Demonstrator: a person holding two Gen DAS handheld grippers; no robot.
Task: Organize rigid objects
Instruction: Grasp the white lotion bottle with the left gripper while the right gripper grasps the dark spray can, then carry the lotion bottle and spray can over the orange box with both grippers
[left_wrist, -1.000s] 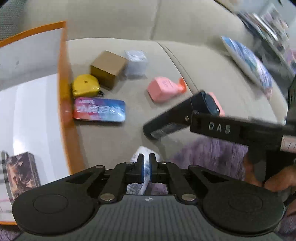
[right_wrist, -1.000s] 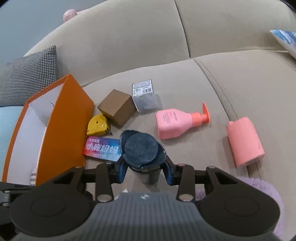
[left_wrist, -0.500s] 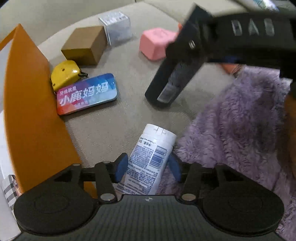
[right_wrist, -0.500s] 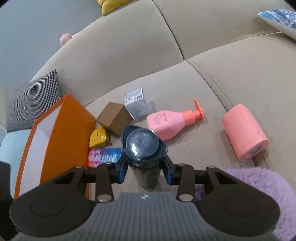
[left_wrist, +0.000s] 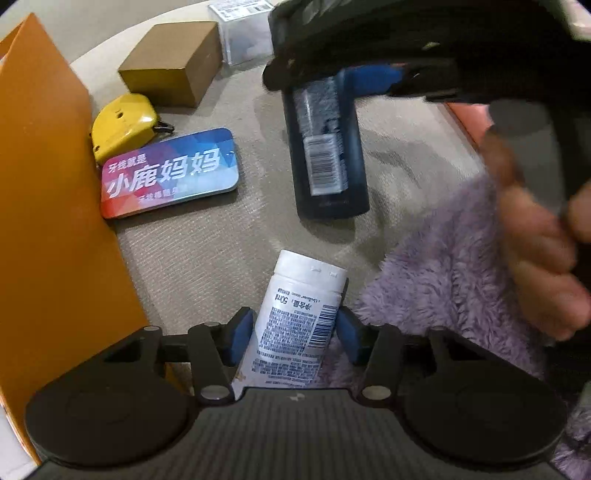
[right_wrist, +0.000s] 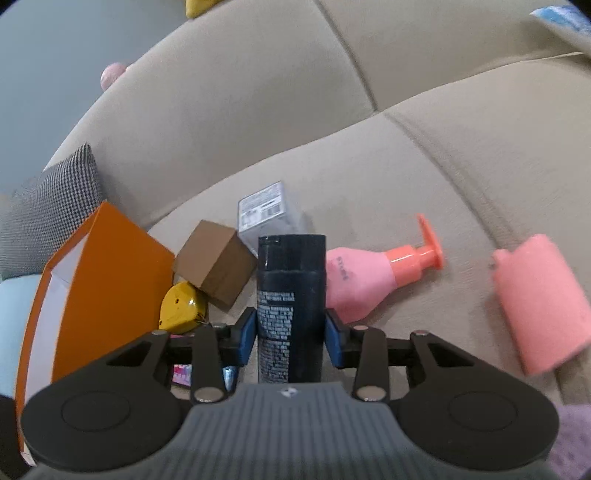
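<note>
Left wrist view shows the white bottle (left_wrist: 301, 325) lying on the sofa seat (left_wrist: 207, 258) between the blue pads of the left gripper (left_wrist: 295, 338), its cap pointing away from the camera and its far side against a purple fluffy blanket (left_wrist: 443, 280). Those jaws are closing around it; a sliver of gap shows at each pad, so I judge it is not yet gripped. Beyond it stands the dark bottle (left_wrist: 327, 147), clamped near its top by the right gripper (right_wrist: 290, 336), whose jaws are closing a little tighter on its body; its base looks to be on or just above the seat fabric, I cannot tell which. A person's hand (left_wrist: 539, 236) holds that tool at the right edge of the frame. As for progress, most of the sorting seems left to do. The orange box (left_wrist: 55, 221) stands at the left end of the seat, and what it already holds is hidden in these views. Loose beside its wall lie a colourful flat tin (left_wrist: 170, 173) and a yellow tape measure (left_wrist: 123, 123); behind them sit a brown cardboard cube (right_wrist: 216, 264) and a small clear box (right_wrist: 264, 210). Farther right on the seat lie a pink pump bottle (right_wrist: 369, 271) and, well apart, a pink cylinder (right_wrist: 539, 302).
</note>
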